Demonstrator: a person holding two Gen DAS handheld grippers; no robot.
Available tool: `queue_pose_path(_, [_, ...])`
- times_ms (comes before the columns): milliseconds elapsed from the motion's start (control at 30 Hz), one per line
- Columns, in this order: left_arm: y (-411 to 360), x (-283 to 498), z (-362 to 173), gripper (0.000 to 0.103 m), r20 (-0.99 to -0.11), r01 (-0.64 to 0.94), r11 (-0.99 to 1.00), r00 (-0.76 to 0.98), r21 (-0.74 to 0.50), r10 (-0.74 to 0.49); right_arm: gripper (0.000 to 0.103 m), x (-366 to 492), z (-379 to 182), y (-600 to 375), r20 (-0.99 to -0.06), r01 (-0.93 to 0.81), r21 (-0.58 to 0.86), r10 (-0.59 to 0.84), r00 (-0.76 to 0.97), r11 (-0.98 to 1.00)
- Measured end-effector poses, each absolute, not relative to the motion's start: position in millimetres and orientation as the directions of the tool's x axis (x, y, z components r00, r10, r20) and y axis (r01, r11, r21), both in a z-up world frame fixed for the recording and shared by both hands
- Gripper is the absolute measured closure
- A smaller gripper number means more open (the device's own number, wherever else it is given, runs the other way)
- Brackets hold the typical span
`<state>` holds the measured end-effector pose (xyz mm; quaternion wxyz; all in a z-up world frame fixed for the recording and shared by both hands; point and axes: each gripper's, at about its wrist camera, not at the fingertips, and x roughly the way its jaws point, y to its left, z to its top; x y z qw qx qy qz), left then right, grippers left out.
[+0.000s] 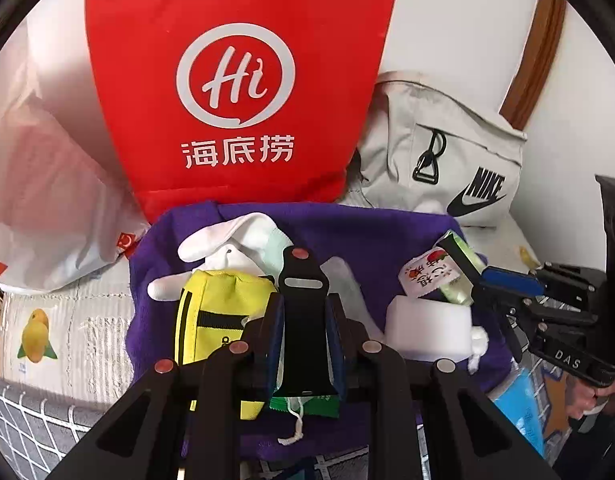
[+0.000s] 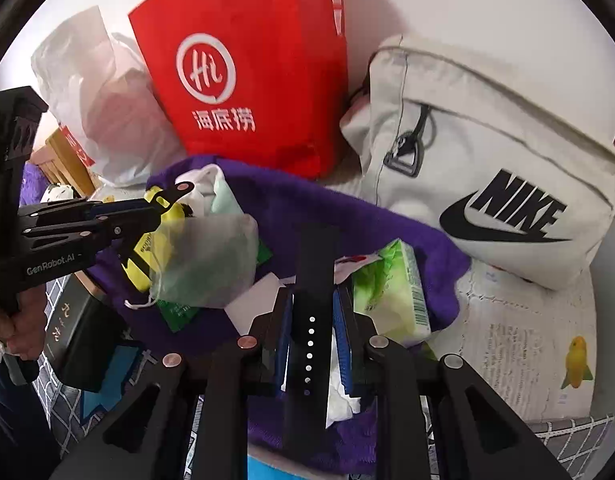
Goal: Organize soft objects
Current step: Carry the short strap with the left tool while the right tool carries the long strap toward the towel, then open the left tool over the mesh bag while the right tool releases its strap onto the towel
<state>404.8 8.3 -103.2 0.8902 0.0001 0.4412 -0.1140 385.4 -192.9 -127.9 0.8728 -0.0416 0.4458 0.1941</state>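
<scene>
Your red bag (image 1: 235, 80) and grey bag (image 2: 487, 168) stand along the far edge of the purple towel (image 1: 367, 240), probably ready for sorting. On it lie a pouch (image 1: 211, 312) and tissues (image 2: 391, 300). Your left gripper (image 1: 303, 320) pinches a buckle strap (image 1: 303, 300); your right gripper (image 2: 311, 336) pinches a holed strap (image 2: 313, 280).

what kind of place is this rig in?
Probably a home, maybe a bedroom corner: a red Haidilao carrier bag and grey Nike backpack lean against a white wall, with clutter piled on a purple fleece cloth.
</scene>
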Motion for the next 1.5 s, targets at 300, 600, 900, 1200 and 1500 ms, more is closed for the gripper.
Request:
queue_pose_path(300, [10.3,413.6,-121.6,0.083,-0.812,0.199,0.971,0.539,-0.136,-0.224,0.082,392.1,-145.1,-198.0,-0.827,-0.371,0.097,0.282,0.487,0.924])
queue_pose_path(600, [7.2,416.1,-130.6,0.083,-0.821,0.202,0.966,0.517,-0.159,-0.243,0.082,392.3,-152.6,-192.1,-0.837,-0.387,0.085,0.276,0.472,0.918])
queue_pose_path(900, [5.1,420.4,-140.4,0.082,-0.837,0.195,0.966,0.489,-0.168,-0.244,0.082,395.7,-155.9,-187.1,-0.841,-0.39,0.079,0.272,0.468,0.918])
queue_pose_path(1200, [5.0,422.7,-149.2,0.082,-0.856,0.174,0.968,0.457,-0.18,-0.241,0.082,395.9,-160.6,-185.8,-0.843,-0.392,0.073,0.266,0.467,0.917])
queue_pose_path(1500, [0.6,418.6,-138.3,0.052,-0.867,0.144,0.98,0.461,-0.14,-0.191,0.06,389.6,-145.1,-183.3,-0.822,-0.396,0.051,0.264,0.504,0.917])
